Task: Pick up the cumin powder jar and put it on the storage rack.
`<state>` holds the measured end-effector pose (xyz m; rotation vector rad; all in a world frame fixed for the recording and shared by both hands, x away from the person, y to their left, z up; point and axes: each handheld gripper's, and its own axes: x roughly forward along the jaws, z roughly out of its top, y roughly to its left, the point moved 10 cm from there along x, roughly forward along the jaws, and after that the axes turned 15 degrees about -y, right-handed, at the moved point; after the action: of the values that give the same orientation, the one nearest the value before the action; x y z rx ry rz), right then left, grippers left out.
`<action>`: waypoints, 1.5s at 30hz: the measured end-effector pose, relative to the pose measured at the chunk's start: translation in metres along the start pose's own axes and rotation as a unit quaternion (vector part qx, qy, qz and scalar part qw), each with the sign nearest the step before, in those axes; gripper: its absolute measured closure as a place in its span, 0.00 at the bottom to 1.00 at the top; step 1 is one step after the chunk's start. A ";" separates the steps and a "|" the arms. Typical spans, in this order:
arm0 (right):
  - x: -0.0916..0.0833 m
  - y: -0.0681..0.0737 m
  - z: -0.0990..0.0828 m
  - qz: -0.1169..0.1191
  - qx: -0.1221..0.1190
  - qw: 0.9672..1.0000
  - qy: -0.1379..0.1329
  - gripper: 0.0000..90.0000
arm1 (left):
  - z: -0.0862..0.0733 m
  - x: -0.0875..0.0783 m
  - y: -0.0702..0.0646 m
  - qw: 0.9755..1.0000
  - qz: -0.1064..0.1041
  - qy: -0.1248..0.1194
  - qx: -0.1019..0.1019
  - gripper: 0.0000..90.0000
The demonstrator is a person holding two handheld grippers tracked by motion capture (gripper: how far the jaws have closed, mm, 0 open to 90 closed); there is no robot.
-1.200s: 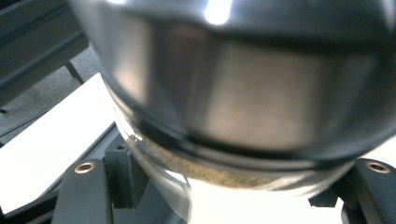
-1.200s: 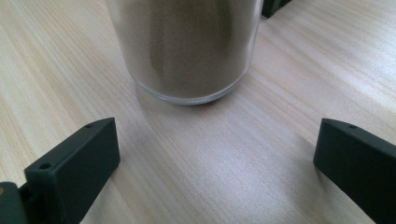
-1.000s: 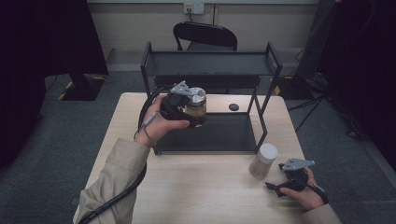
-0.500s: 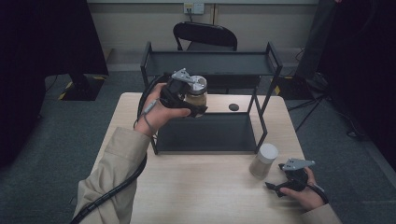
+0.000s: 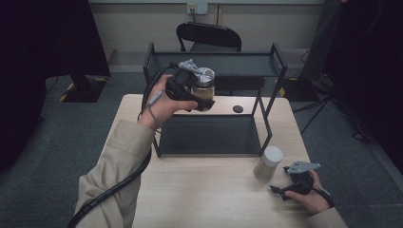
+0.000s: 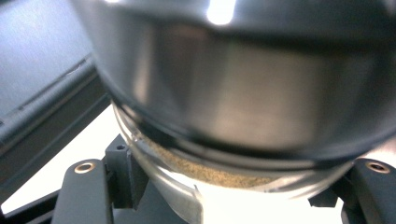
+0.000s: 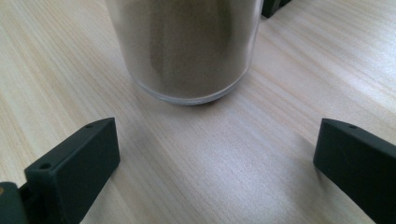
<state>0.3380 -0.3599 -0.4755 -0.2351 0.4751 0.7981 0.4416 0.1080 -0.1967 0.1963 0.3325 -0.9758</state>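
1. Left gripper (image 5: 202,95): jaws clamped on a jar (image 5: 204,88); the jar hangs above the rack (image 5: 214,64), between its lower tray and top shelf, at the front left.
2. Right gripper (image 5: 290,186): jaws spread wide, holding nothing; it rests on the table (image 5: 199,190), in front of the rack, just beside a second jar (image 5: 267,163).
3. Risk, slip: the held jar's glass wall is smooth and curved; the left gripper view shows the pads (image 6: 123,175) low on the body; any tilt could let it drop onto the tray.
4. Risk, collision: the rack's thin black metal posts and shelf edge lie near the jar; a careless swing would knock its lid.
5. Materials: clear round glass, brown granular fill, brushed metal lid on the held jar; the second jar has a pale lid; pale wood-grain tabletop.
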 end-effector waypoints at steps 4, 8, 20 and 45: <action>0.000 0.000 0.000 0.000 0.000 1.000 0.000 0.00 | 0.009 -0.001 0.001 1.000 0.005 -0.001 -0.001 0.34; 0.000 0.000 0.000 0.000 0.000 1.000 0.000 0.00 | 0.017 -0.002 0.002 1.000 0.005 -0.003 0.002 0.34; 0.000 0.000 0.000 0.000 0.000 1.000 0.000 0.00 | 0.038 -0.002 0.008 1.000 0.024 -0.004 -0.007 0.34; 0.000 0.000 0.000 0.001 -0.001 1.000 0.000 0.00 | 0.055 0.005 0.034 0.995 0.092 -0.002 -0.033 0.34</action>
<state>0.3382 -0.3602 -0.4755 -0.2357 0.4745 0.8013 0.4830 0.1054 -0.1465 0.1623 0.3371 -0.7815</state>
